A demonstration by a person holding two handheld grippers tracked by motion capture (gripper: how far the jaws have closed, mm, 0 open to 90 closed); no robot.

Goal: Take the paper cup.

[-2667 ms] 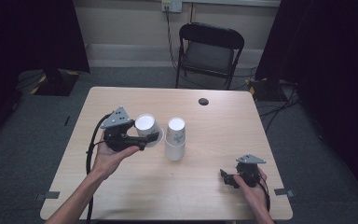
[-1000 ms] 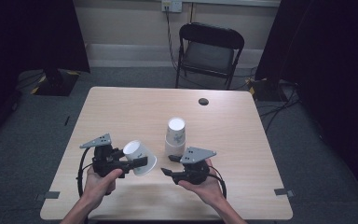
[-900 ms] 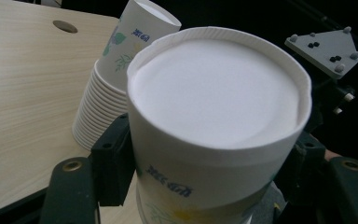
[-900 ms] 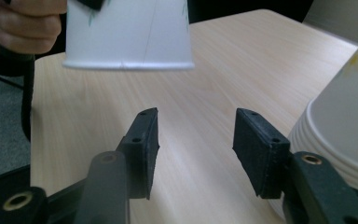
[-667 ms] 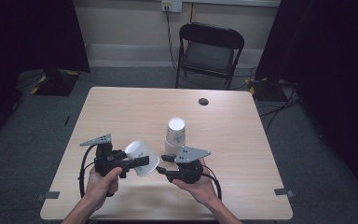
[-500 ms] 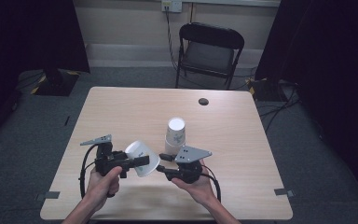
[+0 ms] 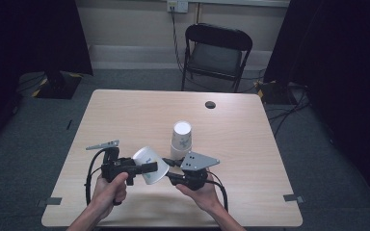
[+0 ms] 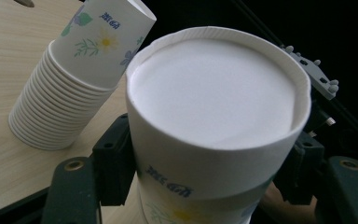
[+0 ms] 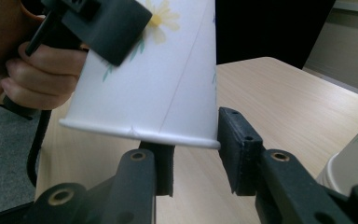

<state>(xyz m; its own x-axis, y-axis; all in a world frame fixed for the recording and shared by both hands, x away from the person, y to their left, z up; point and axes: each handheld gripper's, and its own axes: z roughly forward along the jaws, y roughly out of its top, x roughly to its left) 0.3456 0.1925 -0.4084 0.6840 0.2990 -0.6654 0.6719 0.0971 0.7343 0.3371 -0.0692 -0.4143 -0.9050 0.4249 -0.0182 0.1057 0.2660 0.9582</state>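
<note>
**Handoff: right claw taking the cup rim**

Left claw [image 7: 150, 167] is clamped on the paper cup [image 7: 150, 164], holding it tilted above the near worktop [image 7: 125, 115], just near-left of the cup stack [image 7: 180, 140]. Right claw [image 9: 196, 154] is half-narrowed; its jaws have just been closing, with the cup's rim wall between them and not yet pinched. It looks best for the right to seat square on the rim and squeeze lightly, since thin paper creases. Left should hold until that grip is firm.
</note>
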